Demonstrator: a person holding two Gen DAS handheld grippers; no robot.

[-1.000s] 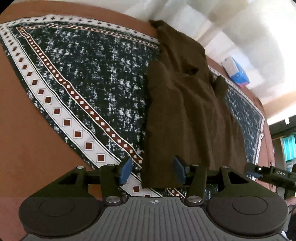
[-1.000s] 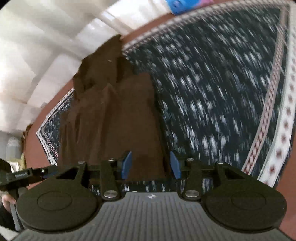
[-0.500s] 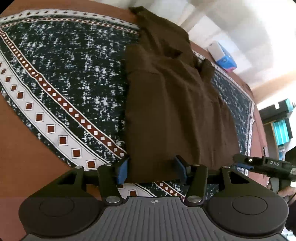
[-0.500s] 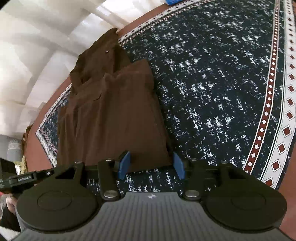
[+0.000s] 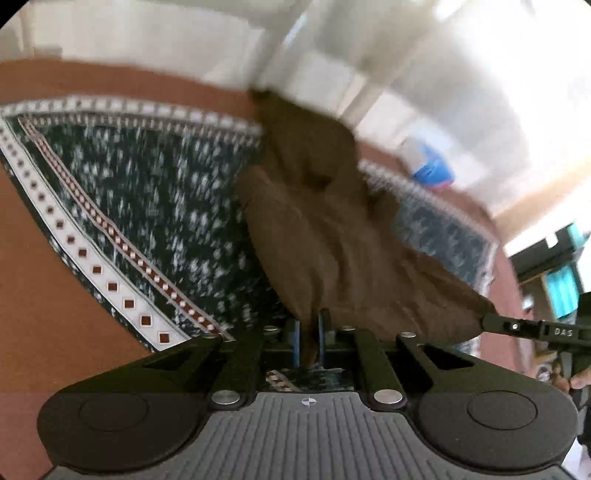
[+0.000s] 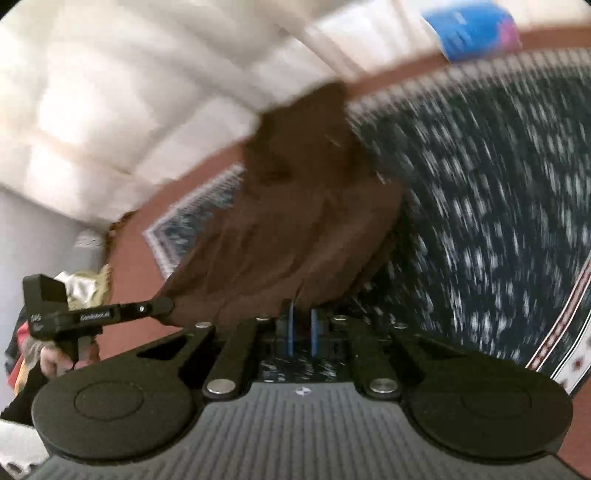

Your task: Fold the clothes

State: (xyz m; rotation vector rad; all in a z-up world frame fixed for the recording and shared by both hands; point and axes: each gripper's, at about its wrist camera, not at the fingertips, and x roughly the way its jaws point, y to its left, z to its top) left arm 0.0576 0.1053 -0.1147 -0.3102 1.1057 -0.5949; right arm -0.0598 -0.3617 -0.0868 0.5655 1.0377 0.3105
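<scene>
both grippers now clamp brown garment (image 5: 332,251) hem, lifted off rug (image 5: 159,206).

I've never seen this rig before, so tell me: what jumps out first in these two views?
A brown garment fills the middle of both views, its near edge lifted off the dark patterned cloth. The left gripper and right gripper each pinch a near corner, jaws shut on the fabric. A blue box sits far behind.

garment (image 5: 332,236) brown | rug (image 5: 155,206) dark, white-flecked, diamond border | box (image 6: 469,29) blue
</scene>
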